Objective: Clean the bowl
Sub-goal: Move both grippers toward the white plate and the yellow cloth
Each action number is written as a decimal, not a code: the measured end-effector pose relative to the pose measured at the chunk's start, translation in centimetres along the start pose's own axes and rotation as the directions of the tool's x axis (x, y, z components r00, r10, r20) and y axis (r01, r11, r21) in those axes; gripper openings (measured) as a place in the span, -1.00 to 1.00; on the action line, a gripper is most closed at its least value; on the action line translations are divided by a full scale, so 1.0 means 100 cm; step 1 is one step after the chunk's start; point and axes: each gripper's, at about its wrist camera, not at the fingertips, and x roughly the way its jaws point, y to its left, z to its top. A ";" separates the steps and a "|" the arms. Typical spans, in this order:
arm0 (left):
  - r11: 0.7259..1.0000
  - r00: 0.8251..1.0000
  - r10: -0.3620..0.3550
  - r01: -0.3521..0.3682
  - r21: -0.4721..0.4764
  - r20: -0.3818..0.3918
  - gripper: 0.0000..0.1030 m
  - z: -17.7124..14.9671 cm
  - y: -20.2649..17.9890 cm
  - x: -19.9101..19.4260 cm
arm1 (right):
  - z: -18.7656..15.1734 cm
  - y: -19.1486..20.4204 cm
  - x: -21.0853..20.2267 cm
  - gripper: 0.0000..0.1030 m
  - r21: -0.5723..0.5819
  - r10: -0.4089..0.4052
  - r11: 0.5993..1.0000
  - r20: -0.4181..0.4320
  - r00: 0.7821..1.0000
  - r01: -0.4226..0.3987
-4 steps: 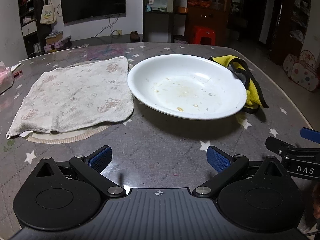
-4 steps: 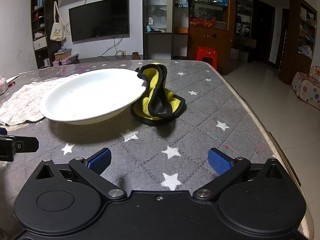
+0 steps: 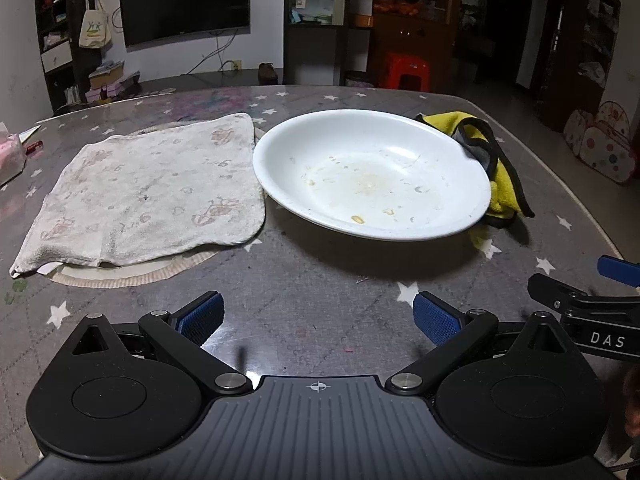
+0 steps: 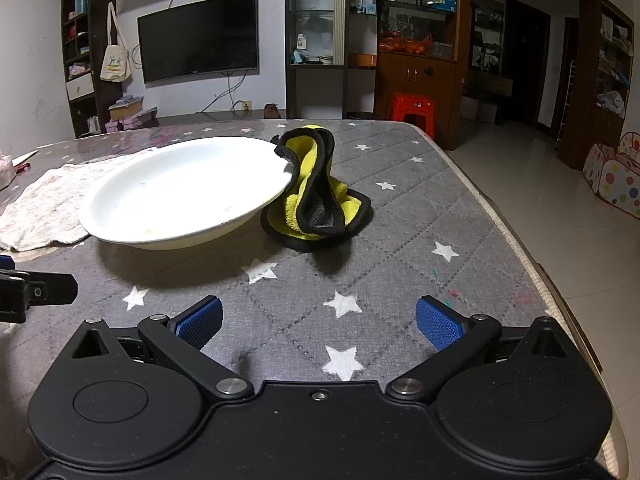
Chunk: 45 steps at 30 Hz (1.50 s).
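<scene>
A wide white bowl (image 3: pixel 372 176) sits on the grey star-patterned table, with food smears and crumbs on its bottom; in the right wrist view the bowl (image 4: pixel 188 196) lies left of centre. A crumpled yellow cloth with black edging (image 4: pixel 320 200) leans against the bowl's right rim, and it shows behind the bowl as the cloth (image 3: pixel 496 160). My left gripper (image 3: pixel 318 318) is open and empty, hovering in front of the bowl. My right gripper (image 4: pixel 318 318) is open and empty too, short of the cloth. The right gripper's tip (image 3: pixel 580 296) shows at the left view's right edge.
A flat white patterned towel (image 3: pixel 144 192) lies on a round mat left of the bowl. A pink packet (image 3: pixel 10 156) sits at the far left. The table's right edge (image 4: pixel 520 240) drops to a tiled floor. A red stool (image 4: pixel 412 110) and shelves stand behind.
</scene>
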 end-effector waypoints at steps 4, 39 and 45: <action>1.000 1.000 -0.013 0.013 -0.014 0.012 0.98 -0.001 0.002 0.000 | 0.000 -0.001 0.002 1.00 -0.002 0.002 1.000 0.001 1.000 -0.002; 0.998 0.999 -0.017 0.015 -0.062 -0.031 0.93 0.017 0.013 0.015 | -0.008 -0.008 0.018 1.00 -0.019 0.044 0.999 -0.079 0.996 -0.046; 0.997 0.998 -0.023 0.019 -0.078 -0.051 0.83 0.027 0.012 0.022 | -0.002 -0.010 0.022 1.00 -0.042 0.058 0.997 -0.064 0.996 -0.061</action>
